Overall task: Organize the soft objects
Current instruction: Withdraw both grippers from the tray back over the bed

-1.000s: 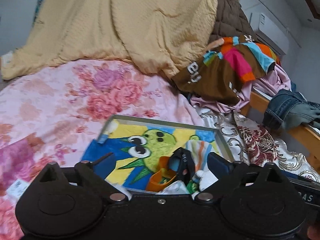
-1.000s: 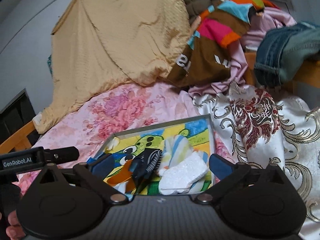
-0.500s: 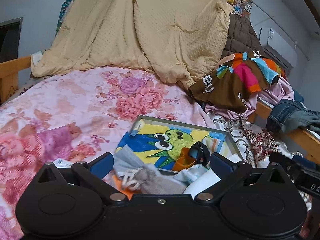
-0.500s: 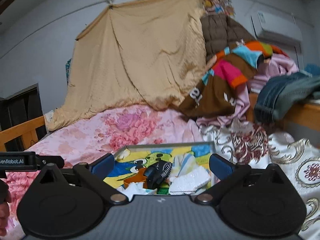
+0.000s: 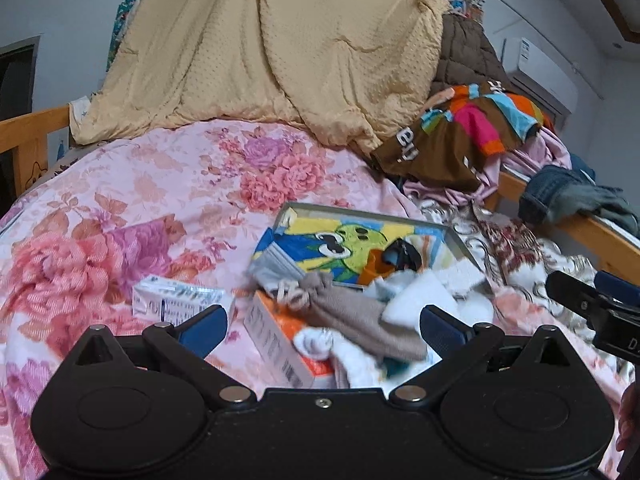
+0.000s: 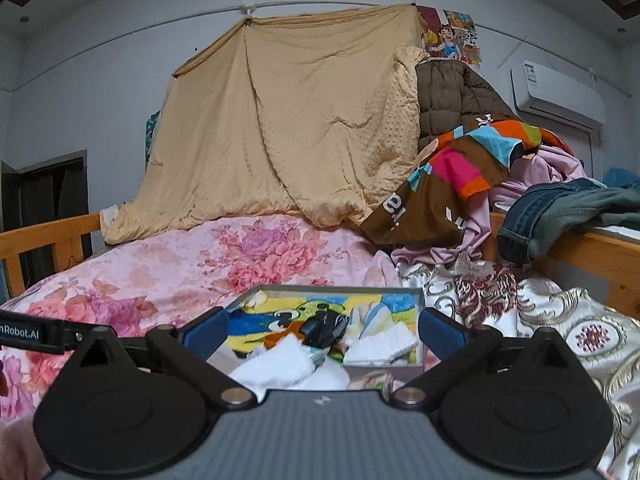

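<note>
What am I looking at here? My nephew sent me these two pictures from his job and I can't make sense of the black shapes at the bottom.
Those black shapes are two hand-held grippers, tongs with two blue-tipped fingers. A person holds one in each hand, and each carries a wide-angle camera looking forward along its fingers. One picture is from the left gripper, the other from the right gripper. Both are open and hold nothing.

They look over a bed with a pink flowered cover. On it lies a shallow tray lined with a cartoon picture, with socks and small cloths in it and spilling over its near edge. A grey-brown sock and two small cartons lie in front of the left gripper. Behind are a tan blanket and a heap of clothes.
</note>
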A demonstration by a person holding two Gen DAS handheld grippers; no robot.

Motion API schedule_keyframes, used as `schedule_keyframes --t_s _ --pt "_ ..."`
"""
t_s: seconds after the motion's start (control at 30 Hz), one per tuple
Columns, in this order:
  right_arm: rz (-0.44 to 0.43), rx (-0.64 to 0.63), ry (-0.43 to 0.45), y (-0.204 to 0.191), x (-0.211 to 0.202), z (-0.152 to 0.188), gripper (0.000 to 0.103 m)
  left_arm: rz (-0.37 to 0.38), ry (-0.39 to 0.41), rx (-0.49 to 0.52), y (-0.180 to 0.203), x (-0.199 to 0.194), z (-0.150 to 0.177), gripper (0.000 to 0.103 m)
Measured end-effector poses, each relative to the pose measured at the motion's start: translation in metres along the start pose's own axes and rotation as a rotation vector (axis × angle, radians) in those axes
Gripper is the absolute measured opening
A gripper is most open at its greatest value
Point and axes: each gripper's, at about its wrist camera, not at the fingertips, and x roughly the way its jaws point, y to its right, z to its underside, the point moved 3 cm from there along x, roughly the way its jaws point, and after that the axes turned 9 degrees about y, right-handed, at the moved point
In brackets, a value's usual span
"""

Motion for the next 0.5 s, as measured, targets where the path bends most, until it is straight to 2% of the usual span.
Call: schedule_keyframes --t_s 0.3,0.5 --pt "0.018 -0.003 -0.073 -0.014 -0.022 0.013 0.103 0.038 -0.049 0.054 0.002 -0.011 0.03 0.102" --pt "0.051 0.015 -0.145 -0.014 -0.028 0.023 0.103 0.035 -0.081 0.07 0.003 -0.012 0.044 0.102"
